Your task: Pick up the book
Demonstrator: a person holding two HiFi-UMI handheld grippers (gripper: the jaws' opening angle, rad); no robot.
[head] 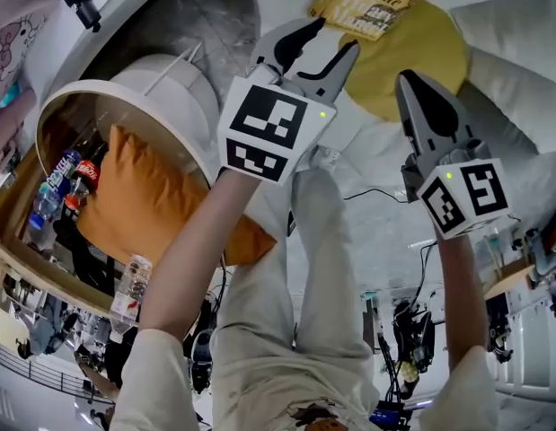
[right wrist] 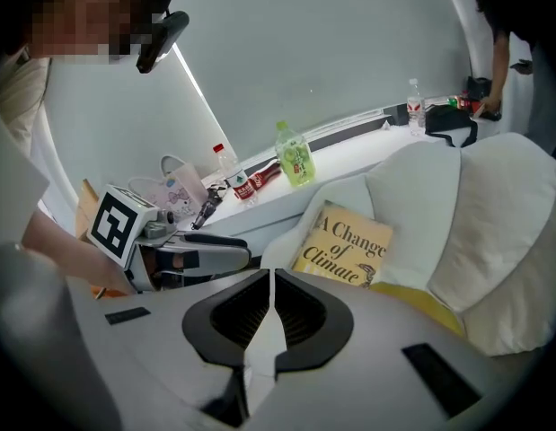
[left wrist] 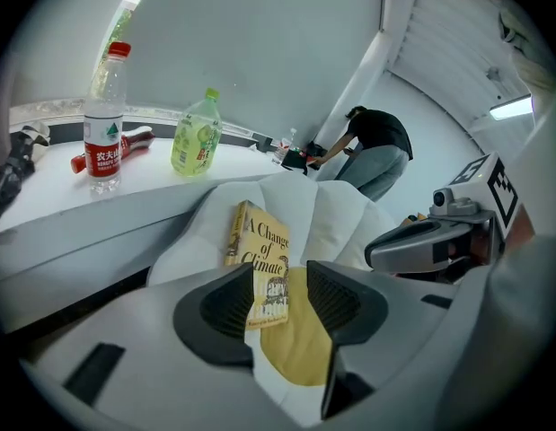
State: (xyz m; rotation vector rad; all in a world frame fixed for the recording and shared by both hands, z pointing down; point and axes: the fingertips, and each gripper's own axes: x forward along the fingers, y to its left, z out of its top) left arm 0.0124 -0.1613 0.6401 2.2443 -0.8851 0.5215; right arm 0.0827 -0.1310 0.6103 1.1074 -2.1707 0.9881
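Observation:
The book [head: 372, 3] is a yellow hardback titled "A Change of Climate". It leans on white cushions, its lower edge on a yellow cushion [head: 421, 57]. My left gripper [head: 336, 39] hovers just short of it, open, nothing between its pads. In the left gripper view the book [left wrist: 258, 250] shows beyond the gap of the left gripper [left wrist: 279, 275]. My right gripper [head: 407, 83] hangs to the right, shut and empty, over the yellow cushion. In the right gripper view the book [right wrist: 345, 245] lies ahead and right of the right gripper [right wrist: 270, 278].
A white ledge [left wrist: 53, 191] behind the cushions holds a clear water bottle [left wrist: 105, 133], a green bottle [left wrist: 195, 135] and a red-labelled bottle lying flat. Big white cushions [right wrist: 498, 232] flank the book. An orange cushion [head: 125, 196] sits at left. A person [left wrist: 372, 146] bends over far back.

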